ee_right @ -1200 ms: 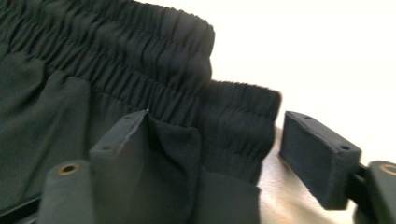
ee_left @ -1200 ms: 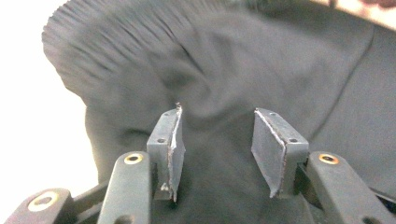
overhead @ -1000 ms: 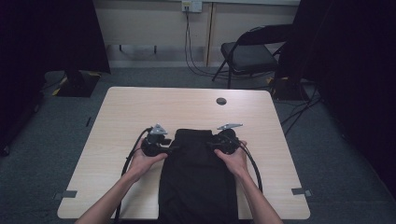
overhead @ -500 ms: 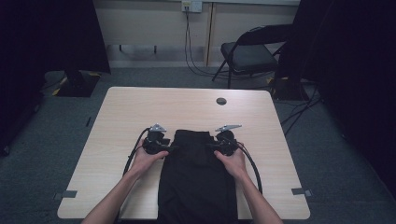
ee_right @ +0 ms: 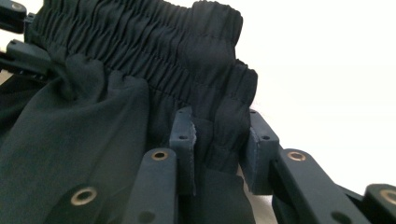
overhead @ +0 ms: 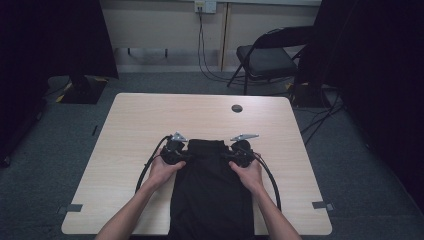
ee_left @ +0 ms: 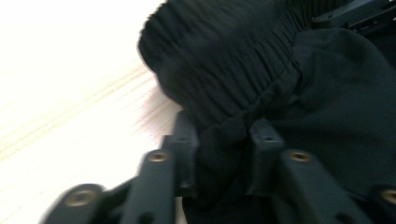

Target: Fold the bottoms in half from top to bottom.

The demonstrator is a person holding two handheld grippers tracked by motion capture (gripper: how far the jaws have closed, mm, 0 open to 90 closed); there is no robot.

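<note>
I have a black garment (overhead: 212, 192) with an elastic gathered waistband lying flat on the table (overhead: 130, 130), its waistband end farthest from me and the rest running back toward me over the near edge. My left gripper (overhead: 192, 156) sits at the waistband's left corner; its fingers (ee_left: 184, 149) have just been closing, and a bunched fold of the cloth is pinched between them. My right gripper (overhead: 226, 156) is at the opposite corner, its fingers (ee_right: 184, 140) clenched on a fold of the same ruched band (ee_right: 140, 42), which has gathered up between the pads. The two sets of fingers point inward at each other, with the waistband stretched between them. Each gripper's cable loops back along my forearm across the bare wood. Beyond my fingers the tabletop carries a small round dark grommet (overhead: 237, 108), well apart from the cloth and not in the way. Farther off, past the table's far edge, stands a folding chair (overhead: 270, 57) on the carpet, with cords hanging from a wall outlet (overhead: 205, 6).
</note>
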